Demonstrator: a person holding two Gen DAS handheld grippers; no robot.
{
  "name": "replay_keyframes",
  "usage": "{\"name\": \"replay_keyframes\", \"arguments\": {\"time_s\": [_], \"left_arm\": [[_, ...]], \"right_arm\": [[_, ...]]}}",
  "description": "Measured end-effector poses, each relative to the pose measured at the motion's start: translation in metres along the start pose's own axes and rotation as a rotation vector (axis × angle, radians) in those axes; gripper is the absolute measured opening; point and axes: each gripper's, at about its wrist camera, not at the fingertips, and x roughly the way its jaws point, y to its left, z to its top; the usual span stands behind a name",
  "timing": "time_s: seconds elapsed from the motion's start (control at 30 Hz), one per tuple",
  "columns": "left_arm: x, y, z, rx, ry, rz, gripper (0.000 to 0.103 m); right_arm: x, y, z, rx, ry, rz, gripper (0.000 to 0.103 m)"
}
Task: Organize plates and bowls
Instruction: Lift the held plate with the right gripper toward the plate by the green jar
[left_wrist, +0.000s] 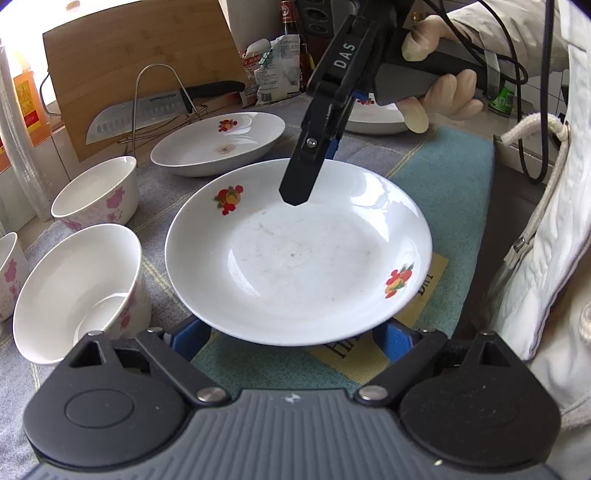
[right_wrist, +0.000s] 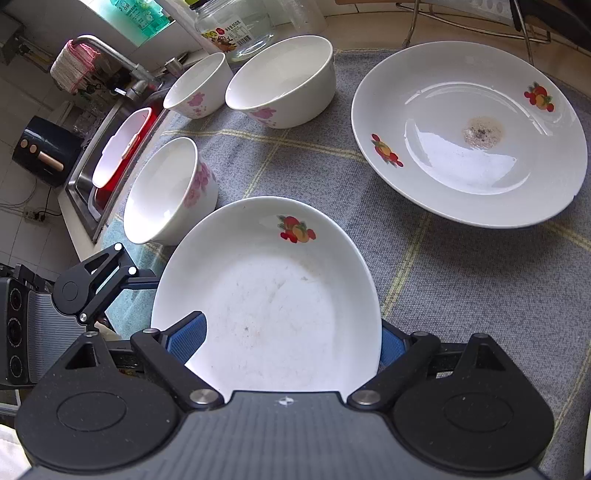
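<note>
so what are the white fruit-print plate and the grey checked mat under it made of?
White fruit-print plate: glazed ceramic by its look, glossy with sharp window glints, though melamine can't be excluded. Grey checked mat: woven fabric, matte, visible weave.

The left gripper (left_wrist: 291, 334) has a grey ribbed body flanked by two round black housings, each with a raised disc; black link bars run forward from silver rivets to blue ribbed pads (left_wrist: 188, 338); a small white mark sits at the near middle of the ribbing. The right gripper (right_wrist: 291, 338) is built the same: grey ribbing, black housings, silver rivets, blue pads (right_wrist: 188, 339). Seen from the left, its black finger (left_wrist: 301, 173) narrows to a point, carries a silver screw and white letters "DAS"; its handle is grey, with black cables (left_wrist: 524, 92) looping off it. The hand (left_wrist: 439, 88) wears a pale glove; the sleeve (left_wrist: 491, 29) and the coat (left_wrist: 546, 258) are cream, with a white cord (left_wrist: 535, 127).
</note>
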Motion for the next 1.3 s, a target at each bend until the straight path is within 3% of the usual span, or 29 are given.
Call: {"name": "replay_keyframes", "arguments": {"time_s": [0.53, 1.3], "left_arm": [[0.008, 0.001, 0.014, 0.016, -0.025, -0.070, 0.094], [0.030, -0.015, 0.069, 0.056, -0.043, -0.108, 0.094]], "right_arm": [[-0.020, -0.008, -0.016, 0.042, -0.050, -0.045, 0.096], [-0.073, -0.046, -0.031, 0.071, -0.144, -0.059, 0.097]]}}
